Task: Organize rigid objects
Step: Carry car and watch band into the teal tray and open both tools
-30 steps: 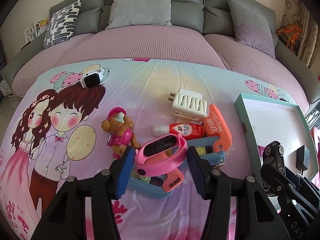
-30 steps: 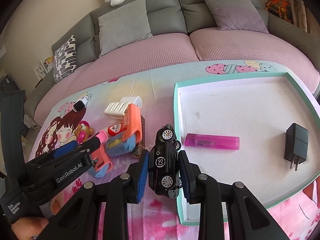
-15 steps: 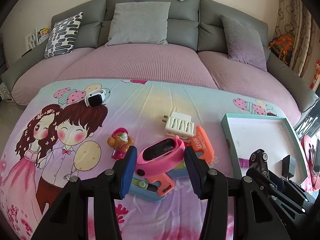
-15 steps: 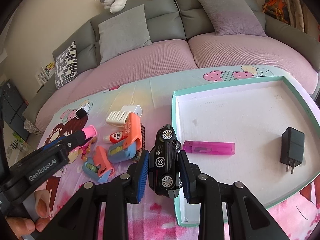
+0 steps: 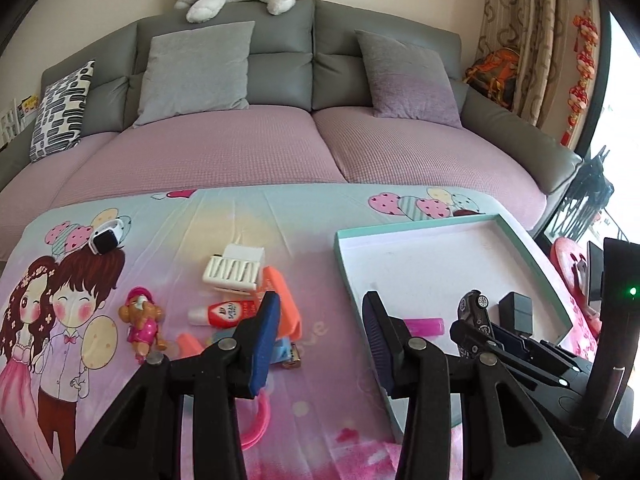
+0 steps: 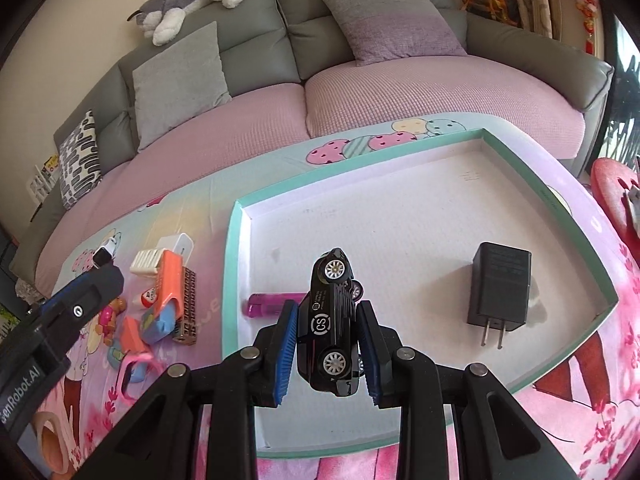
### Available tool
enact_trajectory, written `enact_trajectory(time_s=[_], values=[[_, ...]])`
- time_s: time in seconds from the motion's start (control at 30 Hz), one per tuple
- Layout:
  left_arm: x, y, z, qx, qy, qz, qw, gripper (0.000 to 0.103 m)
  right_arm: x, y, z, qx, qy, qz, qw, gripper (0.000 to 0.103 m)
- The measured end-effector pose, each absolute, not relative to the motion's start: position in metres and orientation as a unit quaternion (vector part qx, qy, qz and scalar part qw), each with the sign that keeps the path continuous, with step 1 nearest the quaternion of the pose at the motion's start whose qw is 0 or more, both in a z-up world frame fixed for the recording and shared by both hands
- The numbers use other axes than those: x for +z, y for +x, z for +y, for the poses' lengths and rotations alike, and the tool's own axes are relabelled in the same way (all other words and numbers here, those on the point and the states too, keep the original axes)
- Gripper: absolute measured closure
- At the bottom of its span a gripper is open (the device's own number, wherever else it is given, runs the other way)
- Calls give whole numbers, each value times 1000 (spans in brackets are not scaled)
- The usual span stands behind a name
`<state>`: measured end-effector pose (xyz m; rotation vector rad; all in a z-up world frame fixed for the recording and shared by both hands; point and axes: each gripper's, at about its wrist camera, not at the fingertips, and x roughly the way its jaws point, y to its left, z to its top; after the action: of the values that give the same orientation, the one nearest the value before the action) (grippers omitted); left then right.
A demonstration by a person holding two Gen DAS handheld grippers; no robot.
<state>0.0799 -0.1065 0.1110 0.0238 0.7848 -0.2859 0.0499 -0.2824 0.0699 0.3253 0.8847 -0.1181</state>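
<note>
My right gripper (image 6: 327,350) is shut on a black toy car (image 6: 330,324) and holds it on its side above the near left part of the teal-rimmed white tray (image 6: 236,264). The car (image 5: 474,308) and tray (image 5: 340,248) also show in the left wrist view. My left gripper (image 5: 320,340) is open and empty above the cloth, just left of the tray. A pink band (image 5: 258,420) lies on the cloth under its left finger; it also shows in the right wrist view (image 6: 134,368). A pink lighter (image 6: 268,303) and a black charger (image 6: 500,290) lie in the tray.
Left of the tray lies a pile: a white plug adapter (image 5: 236,270), an orange clip (image 5: 282,300), a red tube (image 5: 222,314), a pink dog toy (image 5: 142,322), and a white smartwatch (image 5: 106,240) farther back. A sofa (image 5: 280,152) stands behind the table.
My left gripper has let go of the pink band, which now lies on the cloth, and has moved right toward the tray. My right gripper has carried the car forward over the tray.
</note>
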Motion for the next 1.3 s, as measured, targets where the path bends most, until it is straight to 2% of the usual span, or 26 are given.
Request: enact_trajectory(time_s=[0.4, 0.43, 0.47, 0.53, 0.7, 0.8, 1.07, 1.1, 1.17, 1.3], values=[[86, 96, -36, -29, -40, 431, 901, 57, 61, 49, -293, -64, 171, 438, 880, 72], [85, 96, -32, -24, -44, 434, 899, 54, 61, 50, -292, -64, 171, 439, 880, 72], [83, 96, -29, -21, -47, 439, 897, 46, 60, 50, -291, -64, 169, 440, 880, 72], [79, 94, -25, -20, -45, 451, 891, 39, 59, 51, -289, -63, 166, 443, 879, 72], [57, 86, -21, -10, -27, 493, 870, 37, 56, 55, -279, -55, 155, 451, 877, 72], [47, 83, -18, 9, -9, 509, 861, 30, 57, 56, -273, -48, 147, 452, 879, 72], [28, 84, -20, 17, 16, 529, 848, 30, 57, 56, -270, -50, 141, 455, 878, 72], [27, 85, -19, 17, 16, 529, 848, 32, 56, 56, -270, -50, 141, 456, 877, 72], [29, 84, -18, 5, 8, 526, 851, 47, 56, 57, -270, -50, 141, 457, 877, 72], [36, 82, -23, 4, 24, 514, 857, 47, 56, 57, -271, -49, 144, 456, 877, 72]])
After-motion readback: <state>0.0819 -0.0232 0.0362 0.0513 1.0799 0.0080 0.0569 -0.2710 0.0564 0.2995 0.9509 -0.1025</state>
